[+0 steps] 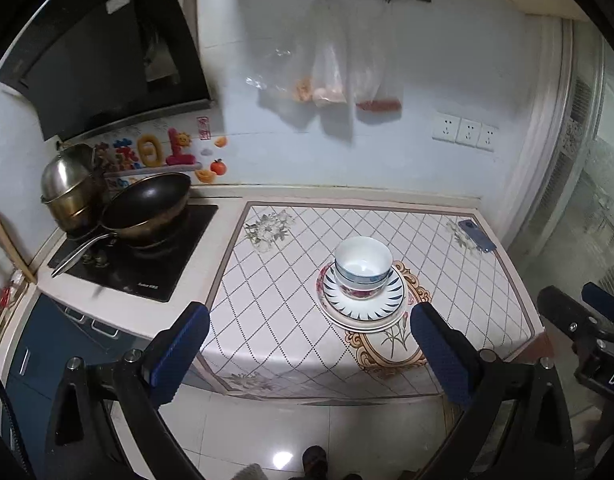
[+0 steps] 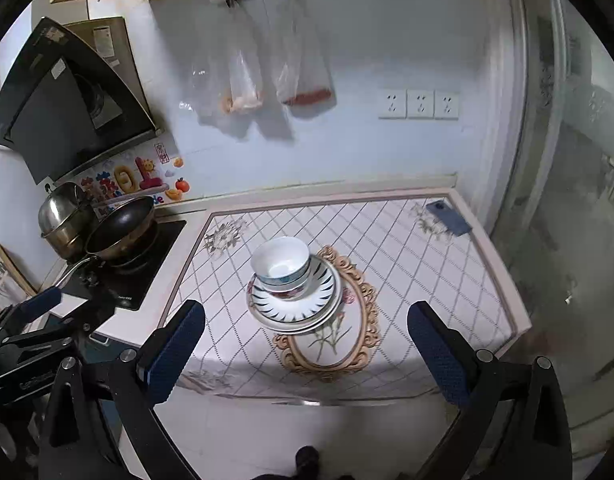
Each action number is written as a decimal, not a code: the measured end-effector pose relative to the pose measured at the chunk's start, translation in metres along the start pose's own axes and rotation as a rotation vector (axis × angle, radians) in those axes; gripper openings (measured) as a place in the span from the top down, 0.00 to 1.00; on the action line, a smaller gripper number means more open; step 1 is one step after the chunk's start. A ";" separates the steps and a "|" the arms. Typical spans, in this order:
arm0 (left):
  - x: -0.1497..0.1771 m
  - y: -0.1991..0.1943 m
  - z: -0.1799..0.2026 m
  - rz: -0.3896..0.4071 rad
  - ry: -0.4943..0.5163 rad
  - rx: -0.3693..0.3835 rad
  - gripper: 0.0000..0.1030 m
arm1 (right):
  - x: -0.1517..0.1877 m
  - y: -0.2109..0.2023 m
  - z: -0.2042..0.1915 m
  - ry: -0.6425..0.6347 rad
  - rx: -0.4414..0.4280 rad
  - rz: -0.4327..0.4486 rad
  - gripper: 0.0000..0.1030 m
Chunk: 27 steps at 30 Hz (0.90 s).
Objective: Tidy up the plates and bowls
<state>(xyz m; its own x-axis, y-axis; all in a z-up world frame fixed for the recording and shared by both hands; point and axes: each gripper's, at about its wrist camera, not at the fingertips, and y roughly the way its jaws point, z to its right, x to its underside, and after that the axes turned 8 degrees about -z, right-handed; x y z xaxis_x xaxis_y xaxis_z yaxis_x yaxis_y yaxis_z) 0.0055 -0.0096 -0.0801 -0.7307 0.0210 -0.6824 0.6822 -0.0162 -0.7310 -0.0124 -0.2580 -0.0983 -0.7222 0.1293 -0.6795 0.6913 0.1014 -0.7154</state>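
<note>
Bowls stand nested one inside the other, the white one on top and a flowered one under it, and they rest on a stack of plates whose upper plate has dark dashes around its rim. The whole pile sits near the middle of the desk, on a cloth with a diamond grid and a golden oval ornament that lies partly under the plates on the near side. At the far right corner of the desk lies a blue phone, well apart from the pile. To the left of the desk is a black cooktop with a dark wok on it, and behind the wok stands a steel pot with a lid. Above them hangs a black range hood. On the wall behind the desk, clear plastic bags hang from a rail, and three white sockets are to the right of them. The left hand-held gripper is above the near edge of the desk with its blue pads spread wide, and nothing is between them. The right hand-held gripper is beside it, also with the pads far apart and empty. Both are clear of the pile and do not touch it. At the bottom of both views a dark shoe of the person shows on the tiled floor.
</note>
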 end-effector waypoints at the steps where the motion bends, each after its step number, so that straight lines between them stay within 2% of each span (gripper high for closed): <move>1: 0.004 -0.004 0.001 0.006 -0.002 -0.007 0.00 | 0.001 -0.003 0.002 -0.001 0.001 0.005 0.00; 9: 0.017 -0.020 -0.002 0.022 -0.008 -0.028 0.00 | 0.017 -0.026 0.007 -0.007 0.002 0.030 0.00; 27: 0.021 -0.031 0.000 0.057 -0.001 -0.036 0.00 | 0.019 -0.034 0.005 -0.031 0.027 0.053 0.00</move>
<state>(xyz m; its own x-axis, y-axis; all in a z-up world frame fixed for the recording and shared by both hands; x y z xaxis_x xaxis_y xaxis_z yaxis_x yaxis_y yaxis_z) -0.0312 -0.0082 -0.0716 -0.6906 0.0205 -0.7229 0.7232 0.0187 -0.6904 -0.0493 -0.2640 -0.0878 -0.6850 0.1028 -0.7213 0.7283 0.0682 -0.6819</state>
